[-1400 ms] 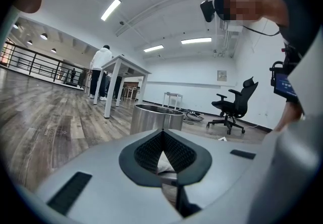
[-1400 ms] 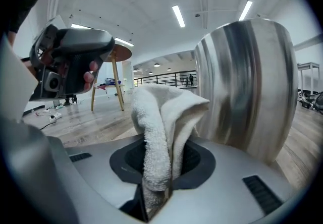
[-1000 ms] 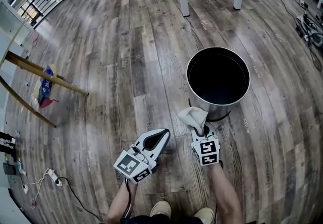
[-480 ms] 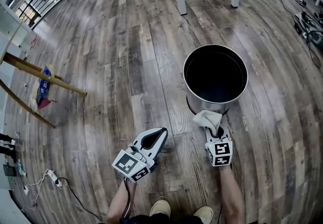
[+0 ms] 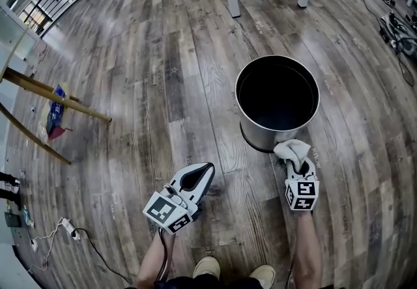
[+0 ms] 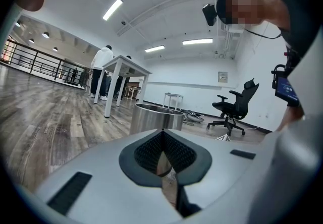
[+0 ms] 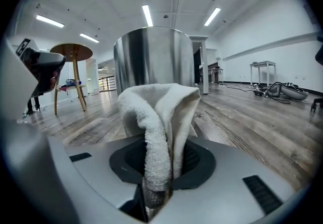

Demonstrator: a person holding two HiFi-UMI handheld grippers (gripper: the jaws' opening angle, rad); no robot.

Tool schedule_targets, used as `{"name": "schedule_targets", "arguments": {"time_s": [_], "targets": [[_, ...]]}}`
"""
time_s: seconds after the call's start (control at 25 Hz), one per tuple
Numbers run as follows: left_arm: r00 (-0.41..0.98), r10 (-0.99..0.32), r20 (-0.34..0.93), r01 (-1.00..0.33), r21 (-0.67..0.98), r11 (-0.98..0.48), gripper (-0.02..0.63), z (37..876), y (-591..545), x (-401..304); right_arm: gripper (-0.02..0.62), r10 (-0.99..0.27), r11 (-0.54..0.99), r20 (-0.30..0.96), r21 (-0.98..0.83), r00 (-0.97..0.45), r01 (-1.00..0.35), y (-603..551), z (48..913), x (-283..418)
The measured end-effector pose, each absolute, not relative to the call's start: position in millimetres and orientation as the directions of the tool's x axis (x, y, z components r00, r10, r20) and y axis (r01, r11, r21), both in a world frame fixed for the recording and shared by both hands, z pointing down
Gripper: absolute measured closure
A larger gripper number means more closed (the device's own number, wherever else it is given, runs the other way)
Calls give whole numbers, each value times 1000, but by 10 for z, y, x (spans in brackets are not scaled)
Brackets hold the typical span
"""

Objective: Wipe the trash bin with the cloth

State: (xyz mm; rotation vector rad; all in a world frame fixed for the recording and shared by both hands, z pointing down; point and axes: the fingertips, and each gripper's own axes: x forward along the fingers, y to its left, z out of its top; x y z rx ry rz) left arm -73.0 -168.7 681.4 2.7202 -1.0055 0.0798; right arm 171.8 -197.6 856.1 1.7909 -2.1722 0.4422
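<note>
The steel trash bin (image 5: 259, 140) stands upright on the wooden floor (image 5: 163, 79), directly ahead of the right hand-held gripper (image 5: 298, 165), which is clenched on the white cloth (image 5: 291, 150) just beside the bin's lower wall; the left hand-held gripper (image 5: 203, 172) is closed on nothing.

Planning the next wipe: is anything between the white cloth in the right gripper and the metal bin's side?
Nothing visible. The white terry cloth, clamped in the right gripper, sits directly before the round steel trash bin, facing its outer wall.
</note>
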Motion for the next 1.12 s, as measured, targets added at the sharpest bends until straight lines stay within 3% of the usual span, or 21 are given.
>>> {"name": "schedule_targets", "arguments": {"time_s": [0.32, 0.64, 1.12], "targets": [[755, -640, 142, -655, 204, -727, 606, 6839, -1688, -775, 511, -902, 104, 417, -32, -108, -994, -2045, 8611, 2099], [759, -634, 150, -651, 202, -732, 606, 6852, -1675, -735, 512, -906, 118, 406, -28, -119, -993, -1982, 8586, 2051], [745, -648, 160, -668, 194, -719, 606, 6864, -1688, -807, 511, -898, 285, 346, -17, -273, -958, -1366, 8433, 1279]]}}
